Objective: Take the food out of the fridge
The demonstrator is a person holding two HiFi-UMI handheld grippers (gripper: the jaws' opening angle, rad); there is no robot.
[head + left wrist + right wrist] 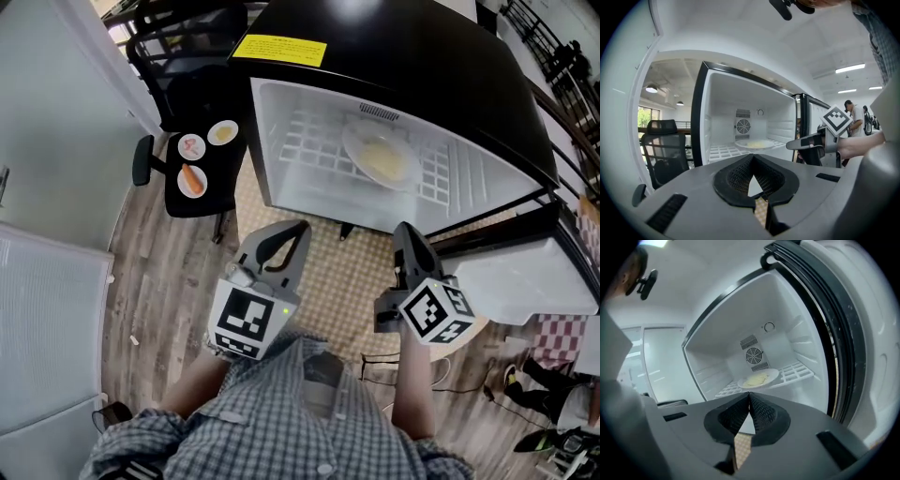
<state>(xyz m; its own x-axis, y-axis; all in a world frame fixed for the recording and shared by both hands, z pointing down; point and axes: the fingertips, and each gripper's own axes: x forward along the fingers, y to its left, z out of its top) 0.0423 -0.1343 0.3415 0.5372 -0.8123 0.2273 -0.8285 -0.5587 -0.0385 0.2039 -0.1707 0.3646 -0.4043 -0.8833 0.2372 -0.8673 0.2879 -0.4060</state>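
Note:
The black fridge stands open, with a white inside and a wire shelf. On that shelf lies a white plate of pale yellow food, which also shows as the plate in the left gripper view and the plate in the right gripper view. My left gripper is held in front of the fridge, shut and empty; its tips point at the opening. My right gripper hangs beside it to the right, also shut with nothing in it, its tips aimed at the plate.
A black office chair left of the fridge carries three small plates of food on its seat. The fridge door swings open at the right. A checked mat lies before the fridge. A white cabinet stands at the left.

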